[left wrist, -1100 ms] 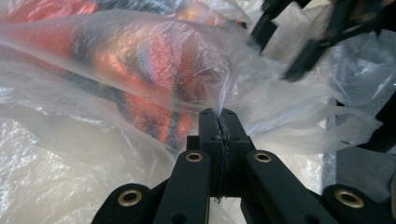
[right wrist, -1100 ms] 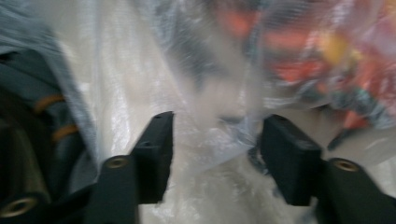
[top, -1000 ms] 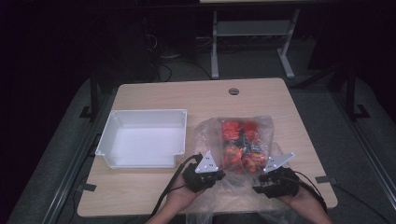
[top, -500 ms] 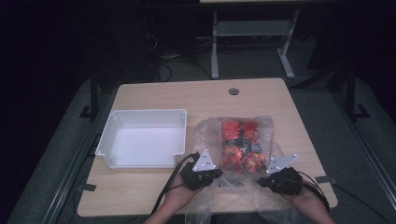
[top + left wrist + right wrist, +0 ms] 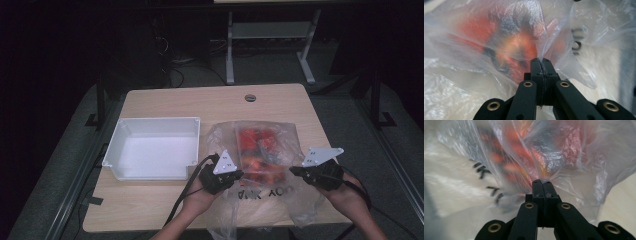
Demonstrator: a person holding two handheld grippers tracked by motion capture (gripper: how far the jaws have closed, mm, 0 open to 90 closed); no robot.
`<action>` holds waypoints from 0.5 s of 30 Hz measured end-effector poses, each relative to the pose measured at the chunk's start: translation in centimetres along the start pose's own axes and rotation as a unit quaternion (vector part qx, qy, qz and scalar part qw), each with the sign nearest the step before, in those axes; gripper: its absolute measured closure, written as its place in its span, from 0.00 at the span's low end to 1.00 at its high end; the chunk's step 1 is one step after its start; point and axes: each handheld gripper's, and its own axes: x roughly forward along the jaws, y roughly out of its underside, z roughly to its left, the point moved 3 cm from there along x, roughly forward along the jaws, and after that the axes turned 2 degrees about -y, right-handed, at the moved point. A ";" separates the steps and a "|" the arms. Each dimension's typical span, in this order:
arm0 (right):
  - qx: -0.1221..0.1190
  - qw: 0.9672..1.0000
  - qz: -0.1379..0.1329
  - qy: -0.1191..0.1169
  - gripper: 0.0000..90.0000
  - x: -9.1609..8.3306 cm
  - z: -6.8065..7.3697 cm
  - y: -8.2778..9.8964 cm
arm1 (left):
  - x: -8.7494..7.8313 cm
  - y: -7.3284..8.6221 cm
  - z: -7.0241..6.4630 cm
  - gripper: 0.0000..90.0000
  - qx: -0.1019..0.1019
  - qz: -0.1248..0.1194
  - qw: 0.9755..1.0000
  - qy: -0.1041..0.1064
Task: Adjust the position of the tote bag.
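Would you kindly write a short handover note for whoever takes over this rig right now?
Left claw: shut on the film of the bag, at its left side.
Right claw: shut on the bag's film too, at its right side.
The clear bag lies on the table, right of the white bin, with the red items inside it.
Done: both claws have a grip on the bag.
Left: probably get the red items out and into the bin, which holds none of them yet.
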 end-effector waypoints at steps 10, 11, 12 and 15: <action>0.009 0.999 0.013 0.042 1.00 2.0 -3.7 -1.5 | 3.3 -1.5 2.8 1.00 -0.017 0.022 0.996 -0.082; 0.017 0.999 0.020 0.040 1.00 3.2 -4.0 -1.3 | 3.7 -1.4 2.9 1.00 -0.022 0.027 0.995 -0.090; 0.018 0.999 0.025 0.039 1.00 3.9 -4.1 -1.1 | 4.5 -1.1 3.2 1.00 -0.023 0.038 0.993 -0.108; 0.025 0.999 0.032 0.028 1.00 5.1 -4.3 -0.7 | 5.2 -0.7 3.5 1.00 -0.027 0.048 0.990 -0.130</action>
